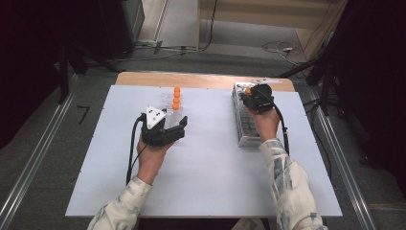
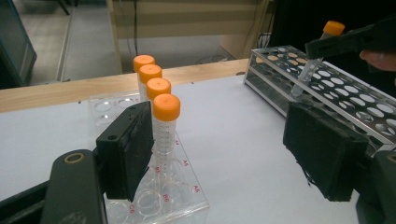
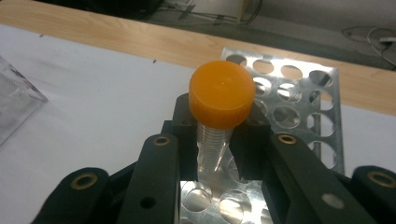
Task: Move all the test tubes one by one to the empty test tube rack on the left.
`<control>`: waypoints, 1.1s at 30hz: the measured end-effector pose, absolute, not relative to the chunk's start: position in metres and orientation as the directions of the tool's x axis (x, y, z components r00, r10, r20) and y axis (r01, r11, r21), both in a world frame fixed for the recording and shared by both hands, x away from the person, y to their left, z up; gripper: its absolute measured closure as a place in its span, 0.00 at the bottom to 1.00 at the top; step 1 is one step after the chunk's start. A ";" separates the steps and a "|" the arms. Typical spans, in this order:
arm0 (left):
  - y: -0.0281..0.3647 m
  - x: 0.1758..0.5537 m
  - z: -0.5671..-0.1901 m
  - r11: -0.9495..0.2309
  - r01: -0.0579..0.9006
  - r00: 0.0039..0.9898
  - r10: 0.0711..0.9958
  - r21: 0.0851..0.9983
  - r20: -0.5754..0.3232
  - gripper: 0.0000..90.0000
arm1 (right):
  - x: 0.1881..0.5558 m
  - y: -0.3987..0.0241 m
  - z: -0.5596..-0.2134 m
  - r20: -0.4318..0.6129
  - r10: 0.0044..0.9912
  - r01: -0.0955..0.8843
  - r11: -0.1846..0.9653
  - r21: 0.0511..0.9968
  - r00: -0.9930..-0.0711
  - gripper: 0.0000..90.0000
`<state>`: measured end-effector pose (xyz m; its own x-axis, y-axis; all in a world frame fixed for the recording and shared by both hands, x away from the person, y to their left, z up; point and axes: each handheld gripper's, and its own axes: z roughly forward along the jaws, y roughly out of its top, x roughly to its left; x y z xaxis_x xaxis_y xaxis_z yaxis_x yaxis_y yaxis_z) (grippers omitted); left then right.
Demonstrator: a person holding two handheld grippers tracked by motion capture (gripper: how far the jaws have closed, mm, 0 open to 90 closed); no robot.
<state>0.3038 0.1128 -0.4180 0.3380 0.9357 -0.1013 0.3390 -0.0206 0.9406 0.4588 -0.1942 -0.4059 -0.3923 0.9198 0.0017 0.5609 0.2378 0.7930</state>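
Note:
A clear plastic rack (image 1: 168,101) (image 2: 187,200) stands left of centre with several orange-capped tubes (image 2: 164,122) in a row. My left gripper (image 1: 176,129) (image 2: 219,154) is open at the rack's near end, one jaw beside the nearest tube. A metal rack (image 1: 245,122) (image 2: 345,93) with many round holes lies at the right. My right gripper (image 1: 250,96) (image 3: 217,140) is shut on an orange-capped tube (image 3: 219,109) (image 2: 314,58), held tilted over the far end of the metal rack (image 3: 289,102), its tip near a hole.
The white table top (image 1: 210,158) lies between the two racks. A wooden strip (image 1: 191,79) runs along the far edge. Cables trail from both grippers toward the person's sleeves (image 1: 287,182). Dark equipment stands on the floor beyond.

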 end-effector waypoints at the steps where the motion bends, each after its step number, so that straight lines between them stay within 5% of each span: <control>1: 0.113 0.303 -0.418 -0.021 0.338 0.339 0.935 0.941 -0.100 0.27 | 0.456 -0.195 -0.401 -0.005 0.920 0.547 0.238 0.803 -0.392 0.79; 15: 0.109 0.299 -0.413 -0.014 0.322 0.357 0.928 0.947 -0.108 0.28 | 0.411 -0.190 -0.366 -0.031 0.855 0.424 0.288 0.859 -0.517 0.79; 33: 0.097 0.294 -0.410 -0.028 0.335 0.440 0.888 0.942 -0.130 0.33 | 0.354 -0.114 -0.409 0.000 0.641 0.370 0.444 0.816 -0.768 0.79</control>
